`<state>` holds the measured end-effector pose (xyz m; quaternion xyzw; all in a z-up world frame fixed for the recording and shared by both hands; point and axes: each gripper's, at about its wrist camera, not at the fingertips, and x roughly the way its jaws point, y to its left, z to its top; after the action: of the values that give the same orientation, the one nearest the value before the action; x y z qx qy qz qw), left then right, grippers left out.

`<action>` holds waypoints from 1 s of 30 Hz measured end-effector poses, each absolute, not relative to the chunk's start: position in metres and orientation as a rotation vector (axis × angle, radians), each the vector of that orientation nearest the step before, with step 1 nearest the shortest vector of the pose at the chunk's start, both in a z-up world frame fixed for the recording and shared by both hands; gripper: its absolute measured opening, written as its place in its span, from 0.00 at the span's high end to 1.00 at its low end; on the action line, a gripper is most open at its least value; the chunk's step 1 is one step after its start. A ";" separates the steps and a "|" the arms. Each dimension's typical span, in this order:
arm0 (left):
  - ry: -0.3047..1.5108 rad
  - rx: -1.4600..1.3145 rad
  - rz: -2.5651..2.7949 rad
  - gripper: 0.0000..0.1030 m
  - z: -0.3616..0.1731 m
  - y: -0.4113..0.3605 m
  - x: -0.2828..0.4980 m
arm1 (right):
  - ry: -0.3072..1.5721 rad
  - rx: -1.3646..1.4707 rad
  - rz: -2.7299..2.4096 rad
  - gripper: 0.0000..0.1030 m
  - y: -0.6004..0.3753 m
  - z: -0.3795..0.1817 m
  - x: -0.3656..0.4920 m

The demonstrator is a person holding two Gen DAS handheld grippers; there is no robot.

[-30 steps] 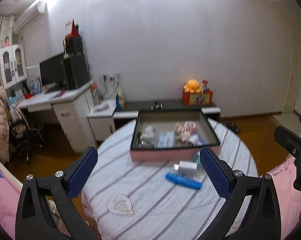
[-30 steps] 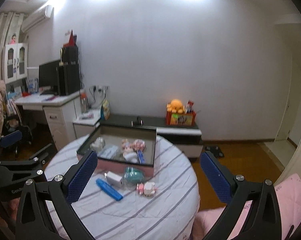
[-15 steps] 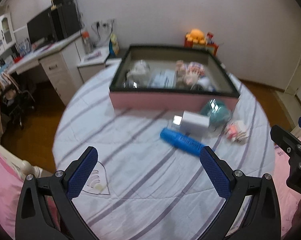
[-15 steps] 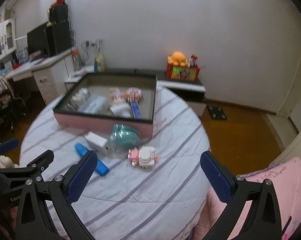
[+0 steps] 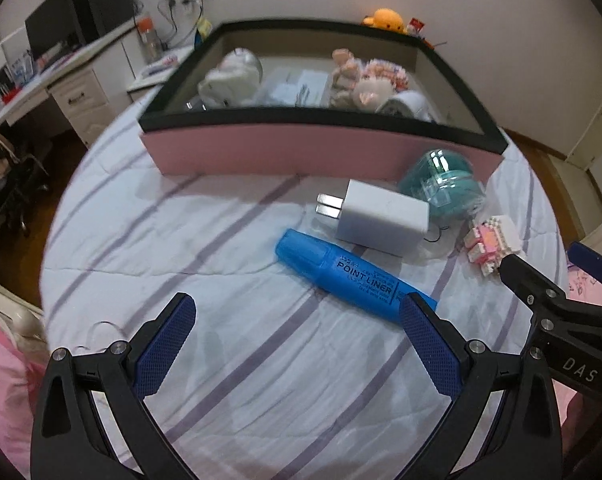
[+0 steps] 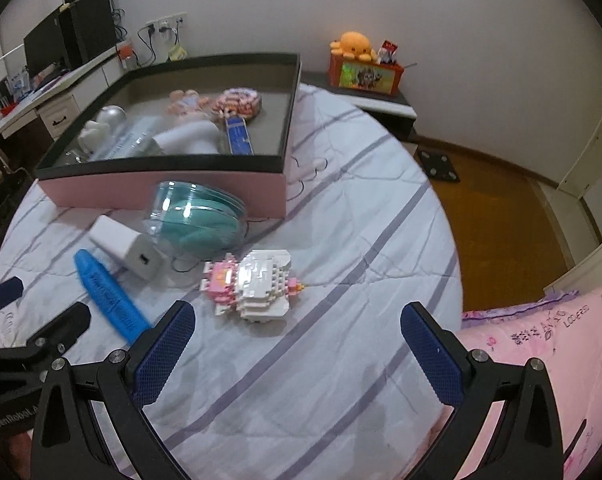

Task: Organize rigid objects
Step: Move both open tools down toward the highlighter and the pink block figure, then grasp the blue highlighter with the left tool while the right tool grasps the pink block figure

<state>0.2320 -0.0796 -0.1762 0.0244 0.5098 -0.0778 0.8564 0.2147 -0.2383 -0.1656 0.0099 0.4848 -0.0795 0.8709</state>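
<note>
A desk with a monitor (image 5: 47, 38) stands at the left of the room, then a round table under a white cloth with purple stripes (image 5: 229, 248). On the cloth, before a pink, black-rimmed box (image 5: 261, 148), lie a blue "POINT LINER" highlighter (image 5: 353, 276), a white charger plug (image 5: 381, 218), a teal clear-cased object (image 5: 441, 184) and a pink-and-white brick figure (image 6: 253, 284). The left gripper (image 5: 297, 334) and right gripper (image 6: 297, 344) both gape wide, holding nothing.

Orange plush octopus (image 6: 352, 45) atop an orange box (image 6: 365, 75); desk monitor (image 5: 47, 38), perhaps.
</note>
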 end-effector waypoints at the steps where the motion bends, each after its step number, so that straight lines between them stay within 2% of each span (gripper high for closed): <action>1: 1.089 0.039 -0.161 0.00 -0.181 -0.080 0.236 | 1.019 0.022 -0.165 0.00 -0.240 -0.168 0.217; 7: 1.146 -0.072 -0.154 0.00 -0.191 -0.077 0.250 | 1.056 0.059 -0.124 0.00 -0.248 -0.183 0.233; 19: 1.153 -0.074 -0.076 0.02 -0.199 -0.096 0.250 | 1.066 0.110 -0.057 0.00 -0.271 -0.191 0.246; 21: 1.138 -0.029 -0.071 0.09 -0.200 -0.098 0.244 | 1.074 0.084 -0.045 0.00 -0.269 -0.195 0.249; 23: 1.117 0.023 -0.063 0.31 -0.199 -0.099 0.237 | 1.068 0.051 -0.036 0.01 -0.264 -0.197 0.248; 24: 1.106 0.048 -0.063 0.35 -0.198 -0.099 0.234 | 1.062 0.043 -0.034 0.03 -0.260 -0.197 0.245; 25: 1.096 0.057 -0.074 0.44 -0.197 -0.098 0.231 | 1.055 0.045 -0.027 0.07 -0.259 -0.196 0.244; 26: 1.093 0.061 -0.078 0.55 -0.196 -0.094 0.229 | 1.045 0.053 -0.014 0.14 -0.258 -0.194 0.241; 27: 1.090 0.061 -0.079 0.61 -0.195 -0.089 0.228 | 1.037 0.063 0.000 0.20 -0.255 -0.193 0.238; 29: 1.093 0.051 -0.095 0.76 -0.193 -0.079 0.227 | 1.024 0.092 0.040 0.50 -0.252 -0.188 0.236; 30: 1.097 0.041 -0.106 0.76 -0.193 -0.075 0.228 | 1.024 0.103 0.054 0.56 -0.250 -0.188 0.234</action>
<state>0.2276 -0.0746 -0.1928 0.0194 0.5211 -0.0503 0.8518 0.2335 -0.2501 -0.1876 0.0494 0.4895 0.0260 0.8702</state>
